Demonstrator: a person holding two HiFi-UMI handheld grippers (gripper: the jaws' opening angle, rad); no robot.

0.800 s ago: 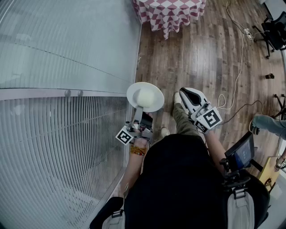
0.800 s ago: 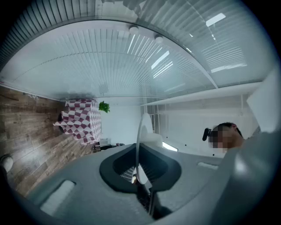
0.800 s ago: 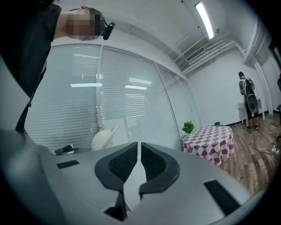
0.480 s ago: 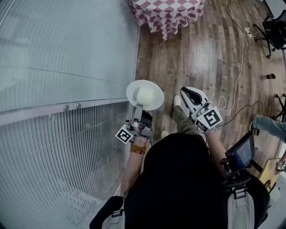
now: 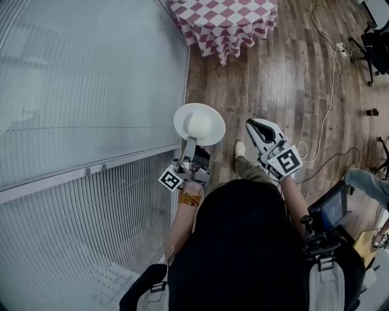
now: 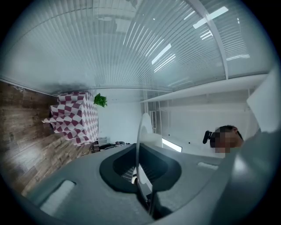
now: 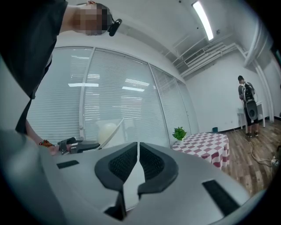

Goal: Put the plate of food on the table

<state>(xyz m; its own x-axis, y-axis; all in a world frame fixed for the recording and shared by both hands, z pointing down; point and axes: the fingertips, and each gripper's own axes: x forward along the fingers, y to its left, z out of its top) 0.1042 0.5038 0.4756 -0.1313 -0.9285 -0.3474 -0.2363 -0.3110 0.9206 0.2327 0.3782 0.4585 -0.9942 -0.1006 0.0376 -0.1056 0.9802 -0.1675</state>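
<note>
White plate (image 5: 183, 116) carrying a pale round food lump (image 5: 199, 127) is clamped by its rim in the left gripper (image 5: 189, 147), well apart from the checkered table (image 5: 225, 18). Right gripper (image 5: 257, 127) has its jaws together, holding nothing.

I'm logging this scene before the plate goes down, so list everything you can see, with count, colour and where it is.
plate: one, white, rim clamped in the left gripper
food: one pale round lump, on the plate
table: one, red-and-white checked cloth, far ahead
potted plant: one, green, by the table
blinds-covered glass wall: one, pale grey, person's left
cable: one, white, on the wooden floor
office chair: one, black, far right
bystander: one, dark clothes, past the table
left gripper: one, grey, shut on the plate
right gripper: one, grey, jaws together, empty
</note>
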